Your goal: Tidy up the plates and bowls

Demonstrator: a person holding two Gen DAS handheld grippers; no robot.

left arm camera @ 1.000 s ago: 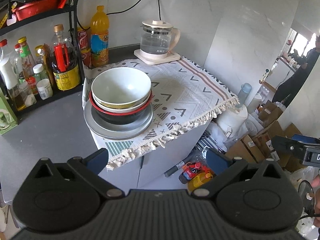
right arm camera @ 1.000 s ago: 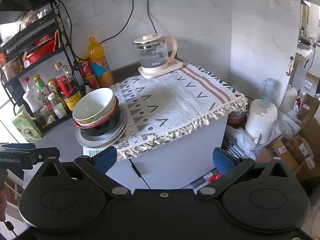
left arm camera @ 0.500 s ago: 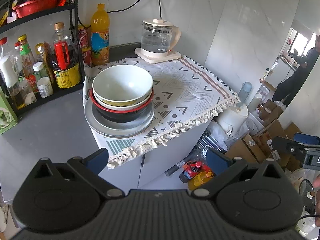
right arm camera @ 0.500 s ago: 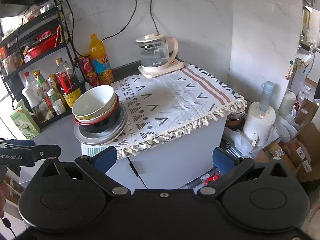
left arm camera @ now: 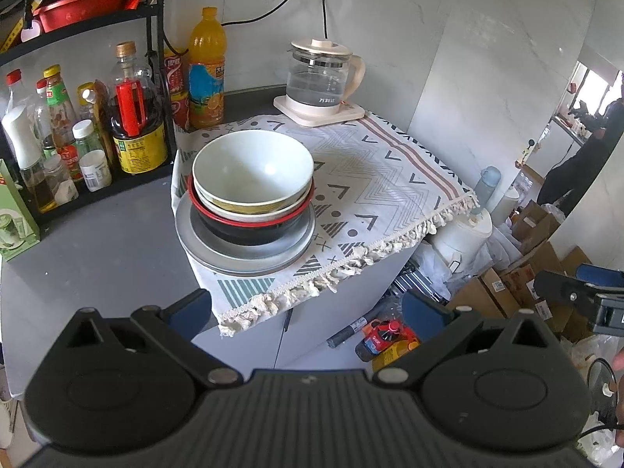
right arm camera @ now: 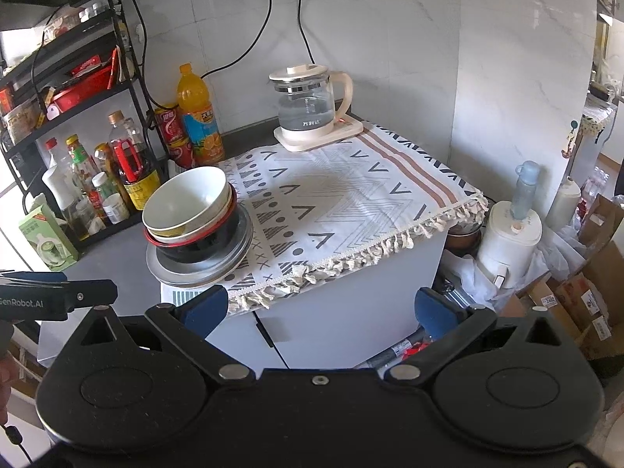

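A stack of dishes stands at the left front corner of the patterned tablecloth (left arm camera: 382, 179) (right arm camera: 331, 202). On top sits a white bowl (left arm camera: 251, 169) (right arm camera: 185, 199) nested in a second pale bowl, then a black bowl with a red rim (left arm camera: 249, 230) (right arm camera: 202, 243), all on a grey metal plate (left arm camera: 241, 257) (right arm camera: 195, 269). My left gripper (left arm camera: 306, 310) hangs open in front of and below the stack, holding nothing. My right gripper (right arm camera: 319, 310) is also open and empty, in front of the cabinet, right of the stack.
A glass kettle (left arm camera: 321, 82) (right arm camera: 308, 107) stands on its base at the cloth's back edge. A black rack (left arm camera: 78, 124) with sauce bottles and an orange drink bottle (left arm camera: 206, 70) lines the left. Boxes (left arm camera: 546, 265), a white appliance (right arm camera: 511, 234) and floor clutter lie right of the cabinet.
Both views have shifted slightly, with the stack drifting a little in each. The dishes themselves have not moved and both grippers stay open.
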